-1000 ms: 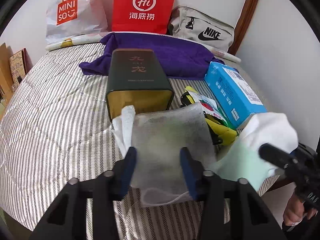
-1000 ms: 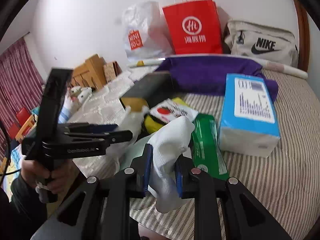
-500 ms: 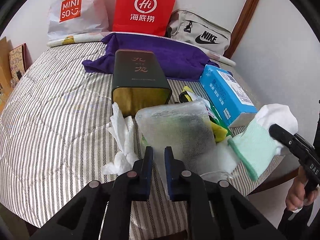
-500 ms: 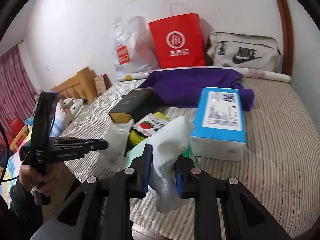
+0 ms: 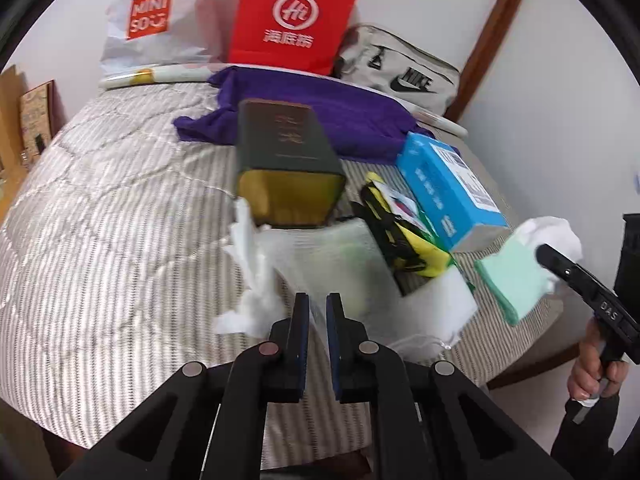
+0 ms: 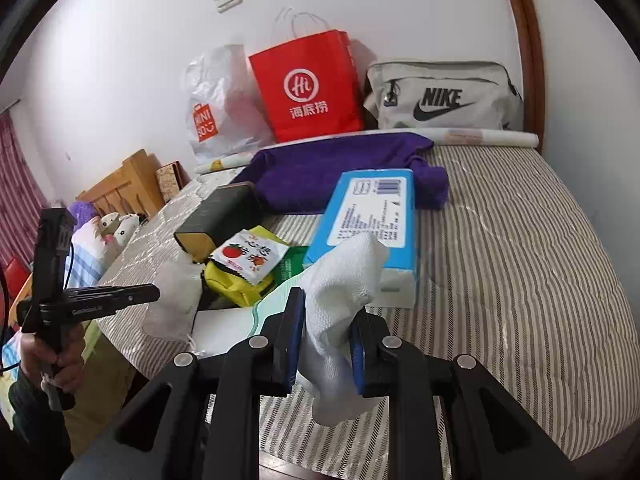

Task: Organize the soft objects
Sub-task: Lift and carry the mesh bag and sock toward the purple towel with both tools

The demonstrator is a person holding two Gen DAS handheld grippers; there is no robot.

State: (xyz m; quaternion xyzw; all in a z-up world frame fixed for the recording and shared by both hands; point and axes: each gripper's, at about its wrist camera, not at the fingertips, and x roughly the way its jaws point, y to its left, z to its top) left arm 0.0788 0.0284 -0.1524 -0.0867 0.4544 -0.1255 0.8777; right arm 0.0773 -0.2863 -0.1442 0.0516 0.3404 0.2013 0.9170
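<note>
We had the left claw (image 5: 317, 322) pinched on the near edge of a translucent white mesh bag (image 5: 340, 264), which lay on the bed (image 5: 100, 248) just in front of the dark tin (image 5: 286, 168). The right claw (image 6: 325, 342) gripped a white sock (image 6: 344, 280) near the bed's near edge, beside the blue tissue pack (image 6: 368, 216). We judged it best to lift both slowly, keeping the fabric untangled. Beyond them, a purple towel (image 6: 340, 172) lay spread, and bags leaned against the far wall.

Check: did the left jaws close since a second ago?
Yes. The left gripper, wide open around the gauzy bag before, is now pinched on it, in front of the tin.
</note>
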